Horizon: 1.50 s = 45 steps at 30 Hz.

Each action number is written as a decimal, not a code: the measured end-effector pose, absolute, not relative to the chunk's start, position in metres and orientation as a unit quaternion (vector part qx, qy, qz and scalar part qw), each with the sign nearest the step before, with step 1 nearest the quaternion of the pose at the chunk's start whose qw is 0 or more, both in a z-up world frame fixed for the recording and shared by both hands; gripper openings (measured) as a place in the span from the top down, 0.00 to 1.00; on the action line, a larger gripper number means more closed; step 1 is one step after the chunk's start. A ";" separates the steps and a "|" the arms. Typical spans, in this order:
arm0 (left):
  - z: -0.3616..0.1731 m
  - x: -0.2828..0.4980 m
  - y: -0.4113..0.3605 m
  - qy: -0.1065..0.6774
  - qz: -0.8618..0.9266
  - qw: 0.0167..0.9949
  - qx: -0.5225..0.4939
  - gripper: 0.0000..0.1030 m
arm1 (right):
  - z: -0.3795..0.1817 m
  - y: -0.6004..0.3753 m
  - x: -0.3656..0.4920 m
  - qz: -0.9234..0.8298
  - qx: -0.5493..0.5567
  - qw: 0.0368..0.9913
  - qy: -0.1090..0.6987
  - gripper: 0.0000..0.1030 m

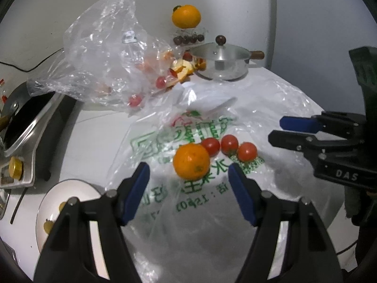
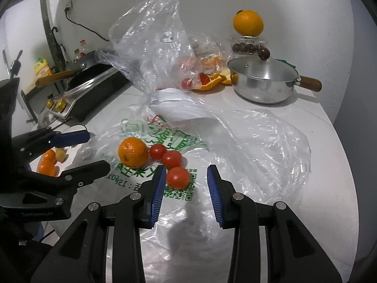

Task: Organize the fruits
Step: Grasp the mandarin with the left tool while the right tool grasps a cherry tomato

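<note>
Two pairs of tongs hover over a white surface (image 2: 329, 155) strewn with plastic, both spread wide and pinching nothing: the left tongs (image 1: 188, 188) frame a small orange (image 1: 191, 161), while the right tongs (image 2: 186, 188) hang just short of the nearest of three cherry tomatoes (image 2: 178, 177). All four fruits lie loose on a printed plastic bag (image 1: 165, 202) spread flat, the tomatoes touching in a short row beside the orange. To the left, a white plate (image 1: 70, 188) at the surface's edge already carries fruit, including small oranges (image 2: 47, 162), and looks the likely destination. By appearance, the orange is firm and light enough to be taken across its widest part; the tomatoes are thin-skinned, smooth and apt to roll or split, so a gentle closure at mid-height seems wise, and the slick film beneath may slide or lift with them. Farther back, a crumpled clear bag (image 1: 101, 47) holds more tomatoes, with orange peel (image 1: 186, 68) beside it. A lidded steel pot (image 1: 221, 61) stands near the wall, and behind it a second orange (image 1: 186, 16) sits atop a glass jar of dark fruit (image 1: 189, 37). A frying pan on a cooker (image 1: 26, 122) occupies the far left.
</note>
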<state>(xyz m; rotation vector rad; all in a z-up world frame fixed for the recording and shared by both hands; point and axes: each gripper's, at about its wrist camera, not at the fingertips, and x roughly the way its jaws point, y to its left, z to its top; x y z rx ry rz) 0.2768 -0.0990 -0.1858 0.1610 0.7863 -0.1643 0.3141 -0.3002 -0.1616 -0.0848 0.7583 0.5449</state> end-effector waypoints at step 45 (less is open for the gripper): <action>-0.203 0.305 -0.092 0.396 -0.121 0.908 0.067 0.55 | -0.197 -0.257 0.340 0.279 -0.097 0.860 0.415 0.70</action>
